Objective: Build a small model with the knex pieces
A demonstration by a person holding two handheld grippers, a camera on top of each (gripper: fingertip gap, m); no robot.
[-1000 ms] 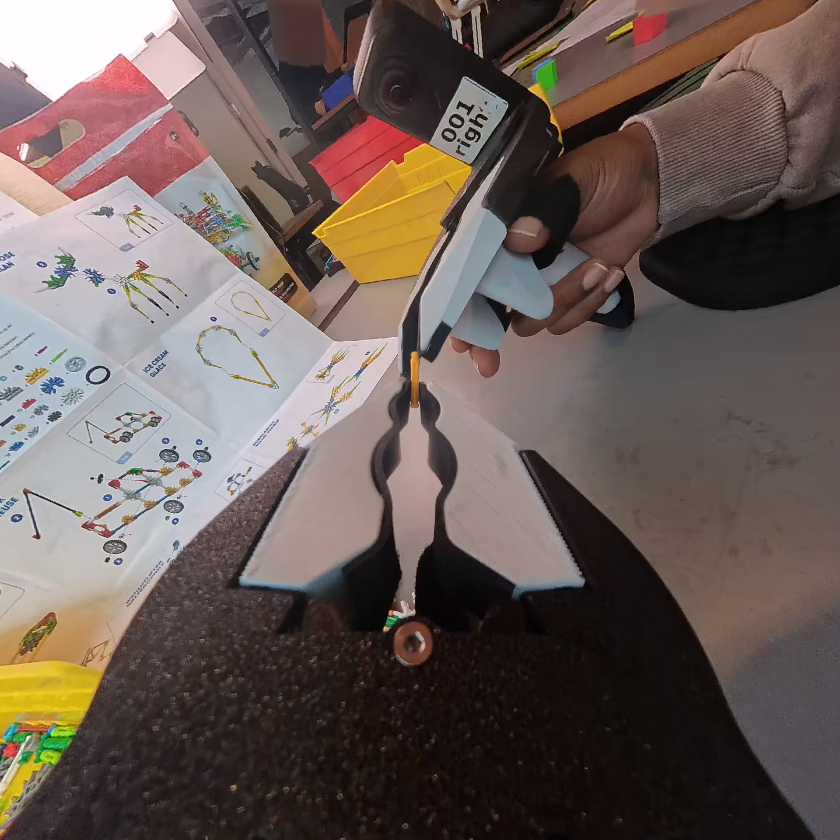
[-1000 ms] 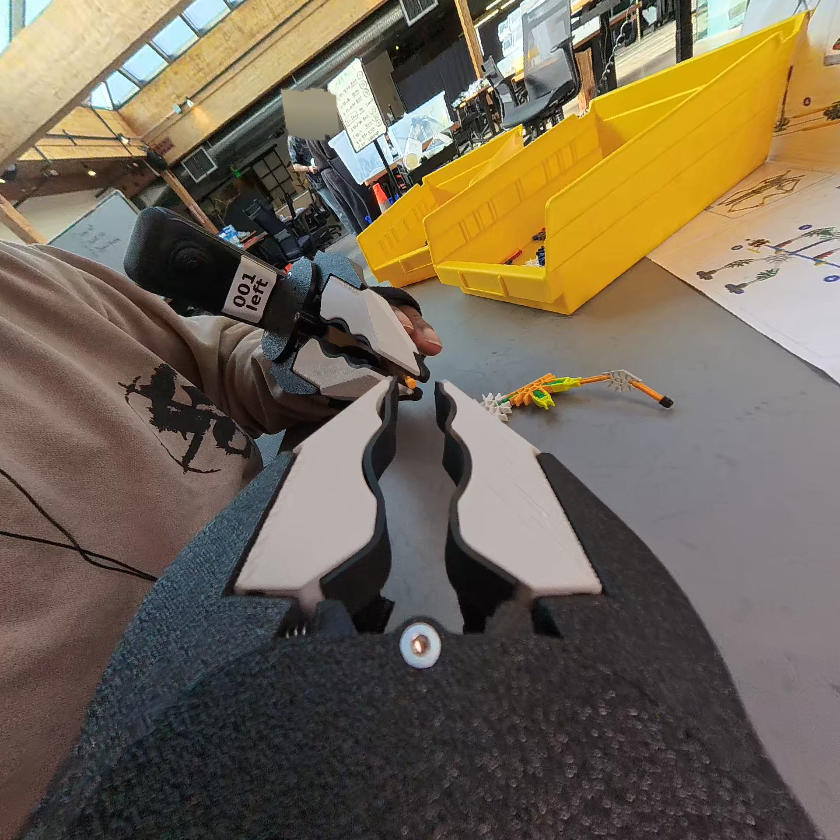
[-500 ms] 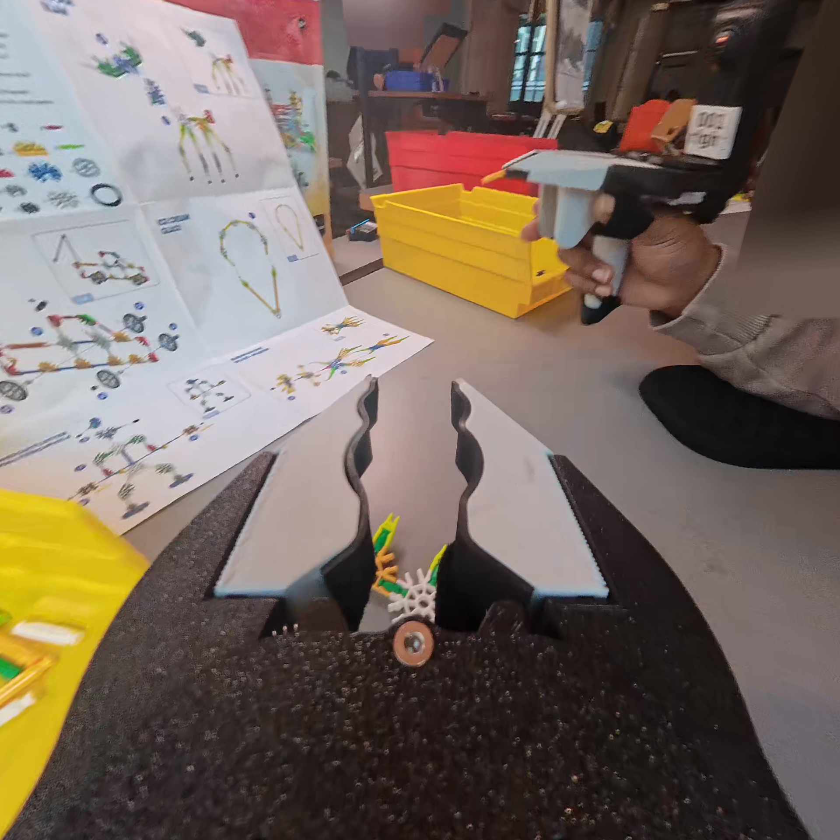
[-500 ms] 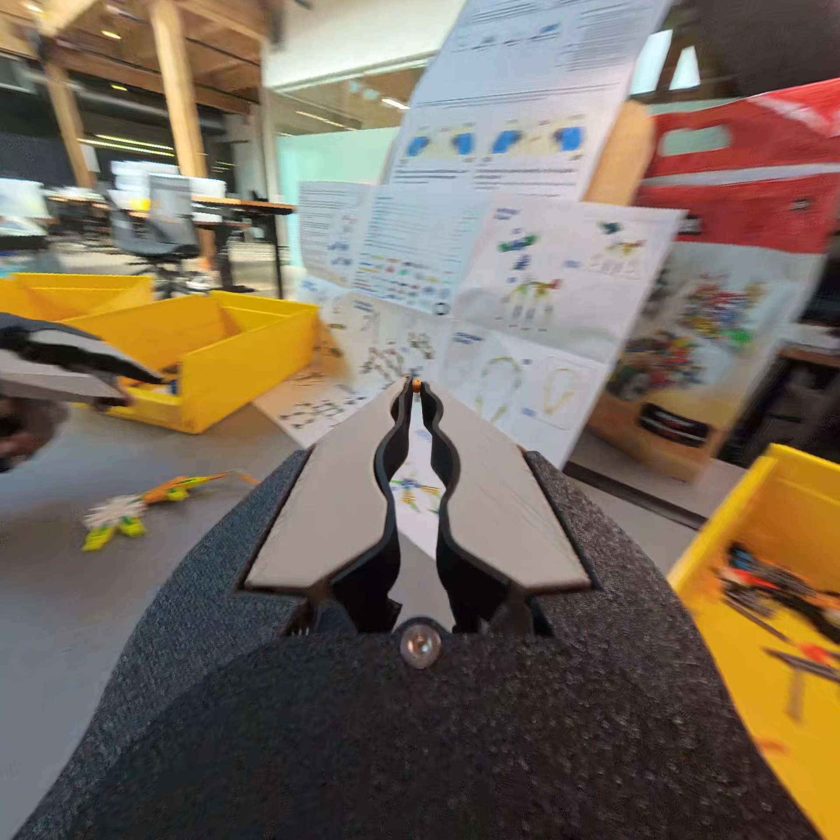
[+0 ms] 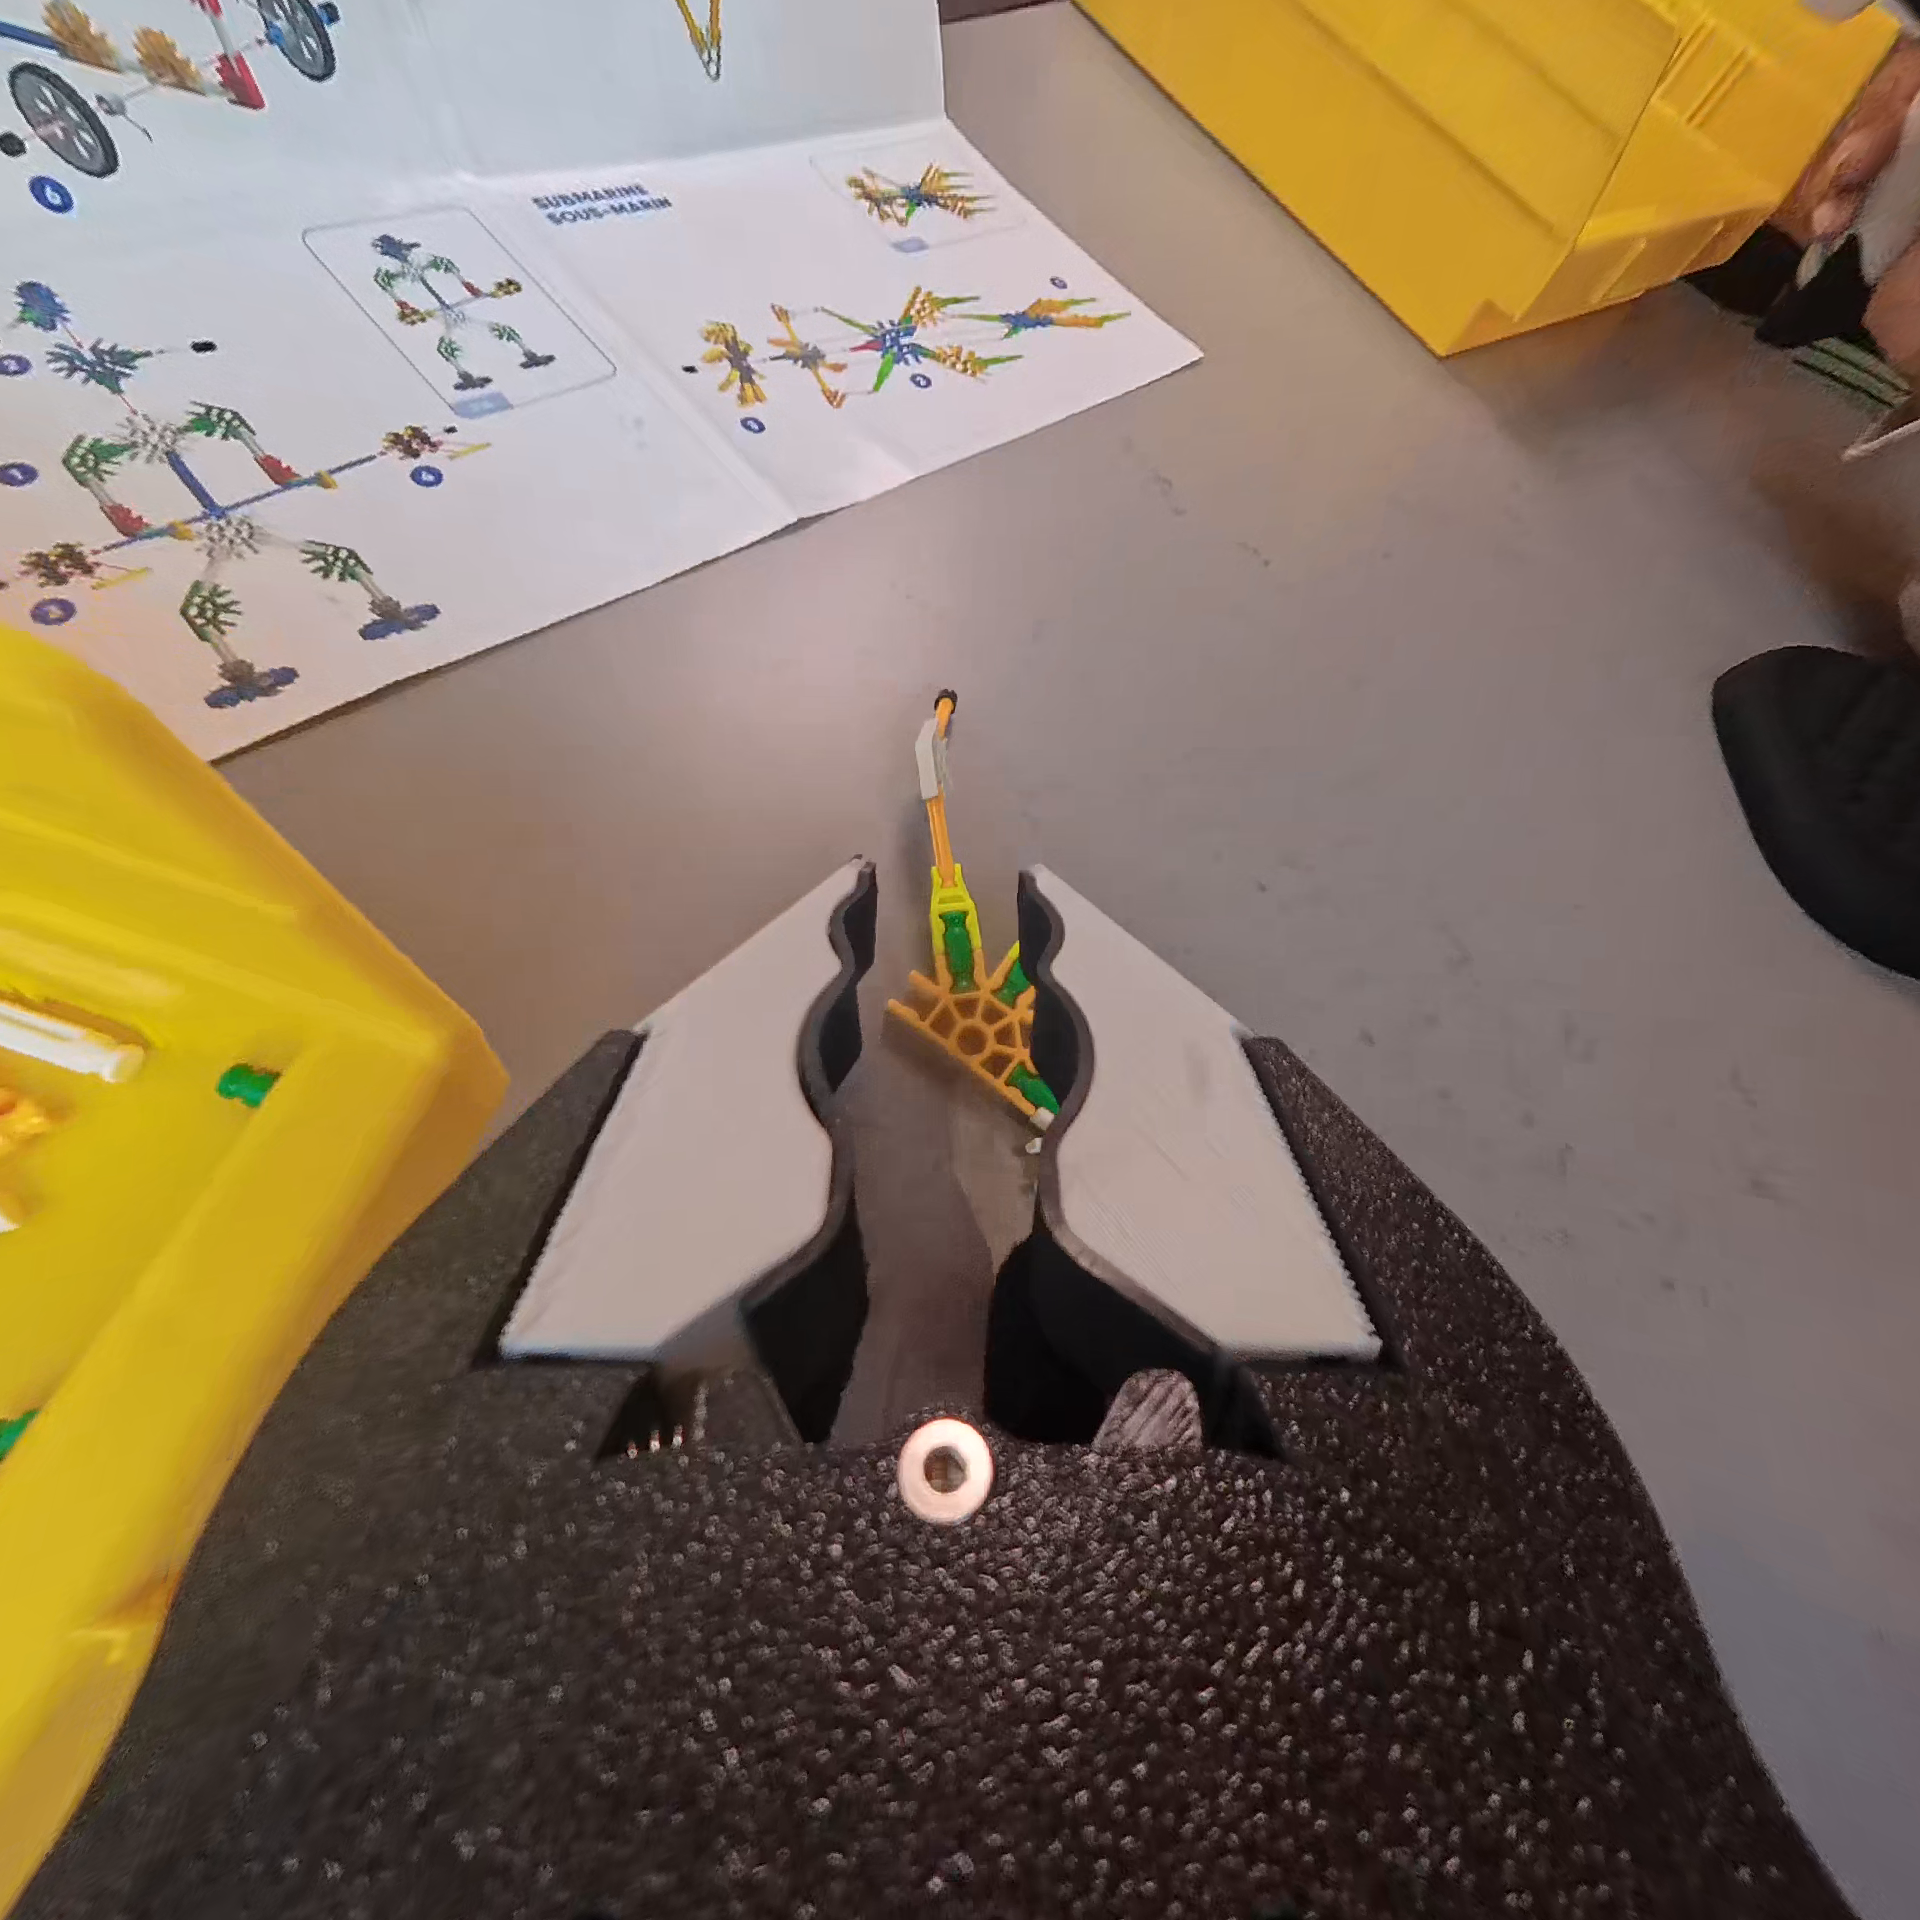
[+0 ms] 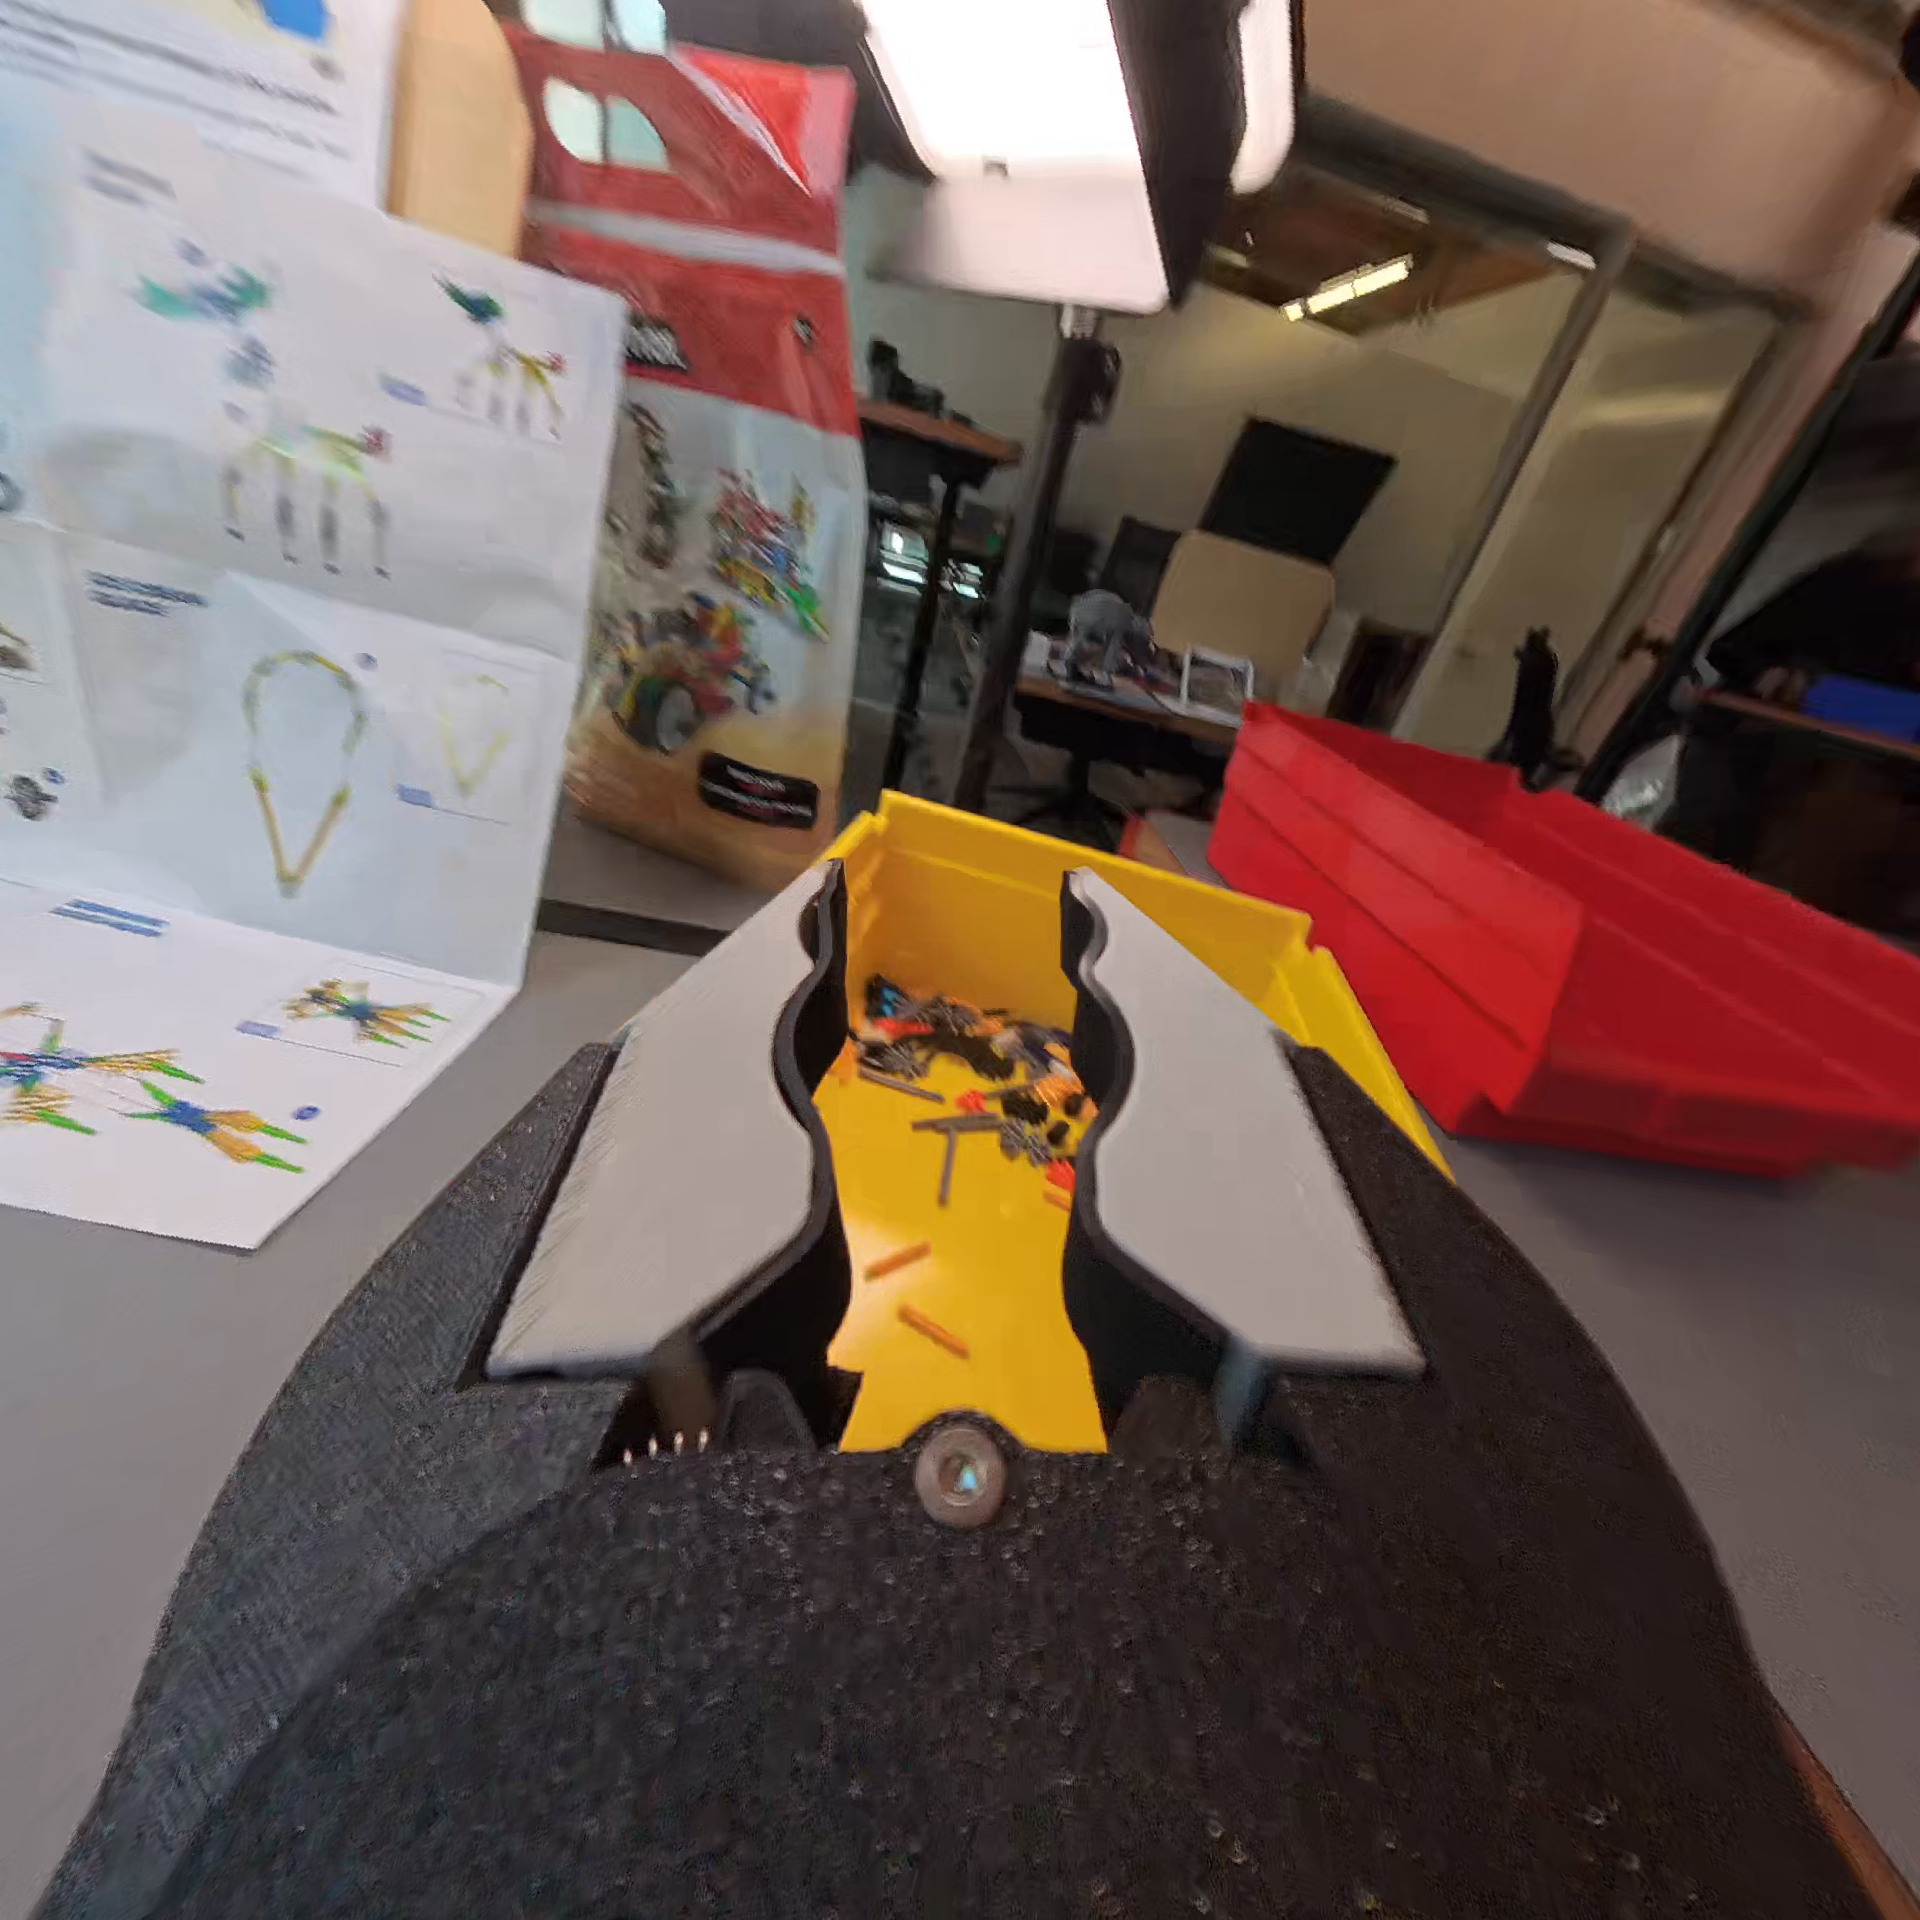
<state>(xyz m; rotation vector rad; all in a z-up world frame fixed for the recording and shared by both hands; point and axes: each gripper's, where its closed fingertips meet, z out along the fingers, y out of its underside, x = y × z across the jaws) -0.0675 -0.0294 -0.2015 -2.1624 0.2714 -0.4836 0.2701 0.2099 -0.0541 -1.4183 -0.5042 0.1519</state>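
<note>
Left tool: your left tool point(image 5: 947, 873) points down at the grey worktop point(image 5: 1351, 831) with its jaws standing wide apart and nothing gripped.
Toy piece: a small build of rods and connectors point(image 5: 961, 966) lies flat on the worktop in the middle of the left view. Its orange fan-shaped connector sits between your tool's fingers point(image 5: 717, 1122), close against the right one; whether it touches is unclear. Its thin orange rod runs up the frame past the fingertips.
Left surroundings: a yellow bin point(image 5: 208, 1039) with loose parts fills the left edge, a folded instruction sheet point(image 5: 623, 343) lies across the upper left, and another yellow bin point(image 5: 1455, 156) stands at the upper right.
Right tool: your right tool point(image 6: 953, 883) is also spread wide and empty, held above the near end of a yellow bin point(image 6: 1278, 935) in mid-frame.
Bin contents: small dark, orange and red parts point(image 6: 966, 1049) lie heaped toward its far end, with a few orange rods nearer you.
Right surroundings: red bins point(image 6: 1558, 935) are stacked at the right, the propped instruction sheet point(image 6: 312, 623) stands at the left, and a toy box point(image 6: 727, 571) stands behind it.
</note>
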